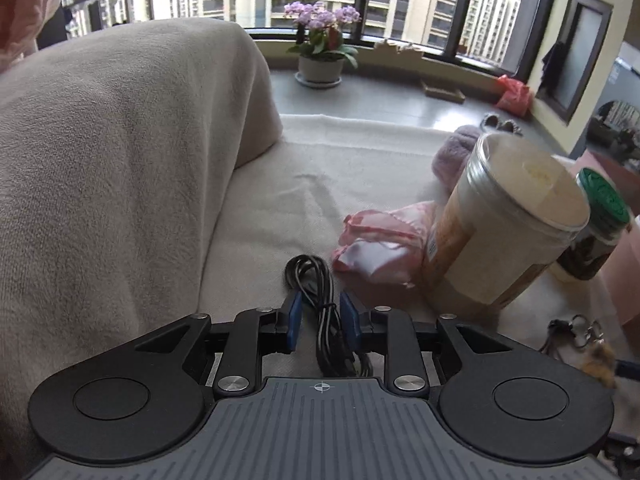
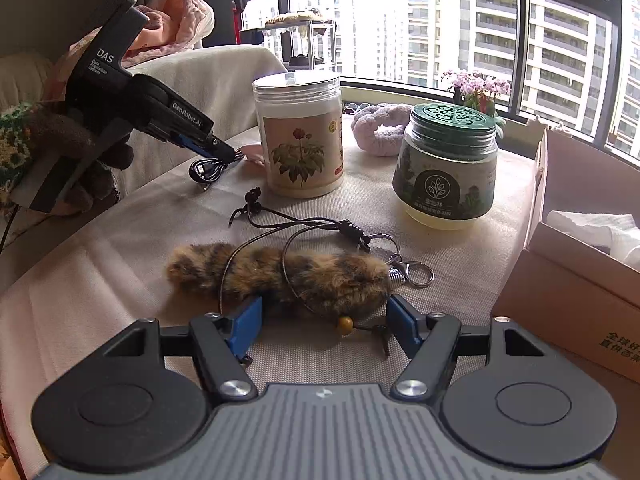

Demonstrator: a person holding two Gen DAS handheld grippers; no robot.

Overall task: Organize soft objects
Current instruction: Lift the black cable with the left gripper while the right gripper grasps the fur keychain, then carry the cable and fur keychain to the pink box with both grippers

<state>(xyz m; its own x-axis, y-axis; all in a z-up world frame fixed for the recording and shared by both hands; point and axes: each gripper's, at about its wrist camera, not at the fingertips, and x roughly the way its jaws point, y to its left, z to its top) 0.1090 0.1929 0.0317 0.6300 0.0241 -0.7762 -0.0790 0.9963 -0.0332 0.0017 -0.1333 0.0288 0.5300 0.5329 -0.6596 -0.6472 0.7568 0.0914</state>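
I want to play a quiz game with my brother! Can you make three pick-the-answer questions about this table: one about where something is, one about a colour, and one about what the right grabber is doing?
1. Where is the purple fluffy ring?
A on the floor
B on the cloth, behind the tall jar and the short jar
C on top of a lid

2. What colour is the short jar's lid?
A red
B white
C green

3. How are the right gripper's jaws?
A open, with the furry tail lying loose just ahead
B shut on a jar
C shut on a cable

Answers:
1 B, it shows beyond the gap between the jars.
2 C, the patterned lid is dark green.
3 A, the blue pads stand wide apart.
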